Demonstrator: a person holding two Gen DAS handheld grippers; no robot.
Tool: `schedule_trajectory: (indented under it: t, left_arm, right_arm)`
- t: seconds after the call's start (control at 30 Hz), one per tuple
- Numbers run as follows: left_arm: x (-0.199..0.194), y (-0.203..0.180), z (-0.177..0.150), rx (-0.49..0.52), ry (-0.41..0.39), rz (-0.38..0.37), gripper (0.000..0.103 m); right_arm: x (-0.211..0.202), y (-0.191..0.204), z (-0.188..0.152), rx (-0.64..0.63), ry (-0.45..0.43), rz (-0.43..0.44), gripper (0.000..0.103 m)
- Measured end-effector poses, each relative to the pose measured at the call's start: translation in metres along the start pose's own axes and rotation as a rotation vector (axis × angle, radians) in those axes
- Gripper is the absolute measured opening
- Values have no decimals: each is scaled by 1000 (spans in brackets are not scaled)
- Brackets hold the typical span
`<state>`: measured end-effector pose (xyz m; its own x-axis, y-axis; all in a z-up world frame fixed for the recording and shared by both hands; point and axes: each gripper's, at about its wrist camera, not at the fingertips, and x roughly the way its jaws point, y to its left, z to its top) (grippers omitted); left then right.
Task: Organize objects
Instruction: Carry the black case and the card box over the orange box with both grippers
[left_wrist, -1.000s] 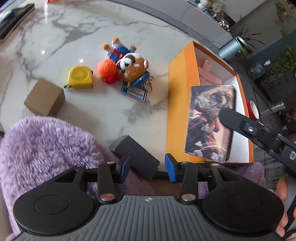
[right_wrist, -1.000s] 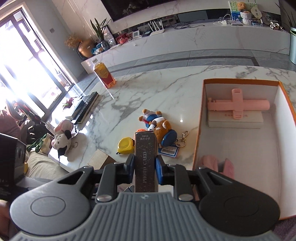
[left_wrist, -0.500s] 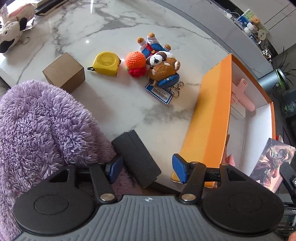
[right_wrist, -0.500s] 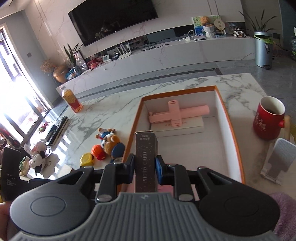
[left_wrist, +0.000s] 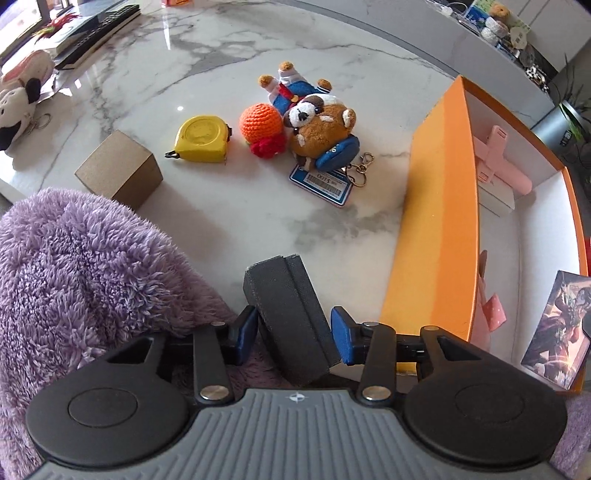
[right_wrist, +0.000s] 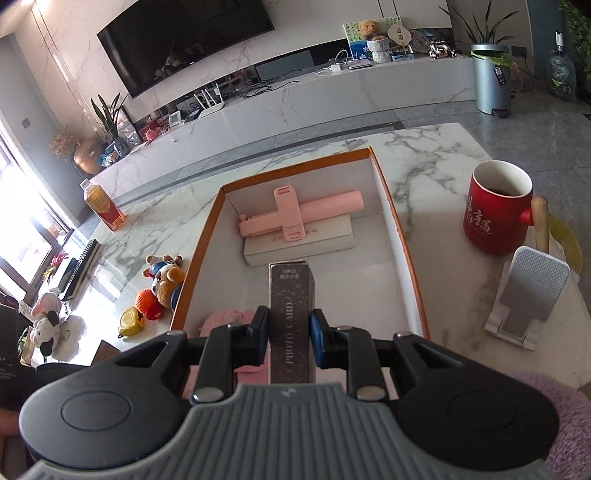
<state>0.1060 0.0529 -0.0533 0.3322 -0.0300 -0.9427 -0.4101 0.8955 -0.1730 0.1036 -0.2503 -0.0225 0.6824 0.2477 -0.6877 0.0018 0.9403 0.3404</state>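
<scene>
A black box lies at the near table edge between the blue pads of my left gripper. The jaws are closing, and the pads meet its two long sides. My right gripper is shut on a dark "PHOTO CARD" box, held on edge above the inside of the open orange box. In the left wrist view that card box shows its picture face over the near end of the orange box. A pink selfie stick lies on a white flat box at the far end.
Left of the orange box lie a plush bear keyring, an orange crochet ball, a yellow tape measure and a cardboard cube. A purple fuzzy sleeve fills the near left. A red mug and phone stand stand right.
My left gripper came forward and down over the black box, which now sits between its pads. My right gripper carried the card box rightwards, from over the toys to above the orange box.
</scene>
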Motion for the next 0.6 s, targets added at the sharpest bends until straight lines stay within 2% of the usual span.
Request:
schedule_trajectory:
  t: [0.1, 0.17, 0.3, 0.43, 0.5, 0.6]
  left_arm:
    - [-9, -3, 1, 45, -32, -58, 45]
    - [-22, -10, 3, 86, -79, -72, 44]
    - [-65, -36, 9, 212, -202, -124, 44]
    - [-103, -73, 14, 366, -291, -203, 44]
    - [-113, -94, 15, 431, -308, -253, 44]
    - [-114, -120, 15, 497, -290, -326, 44]
  right_arm:
    - [1, -6, -2, 12, 2, 0, 25]
    - [0, -9, -2, 19, 0, 1, 25]
    - [0, -17, -2, 43, 5, 21, 25]
    - [-4, -22, 1, 65, -6, 44, 25]
    - [-8, -25, 4, 76, -20, 54, 25]
    - [-13, -28, 7, 86, -37, 67, 25]
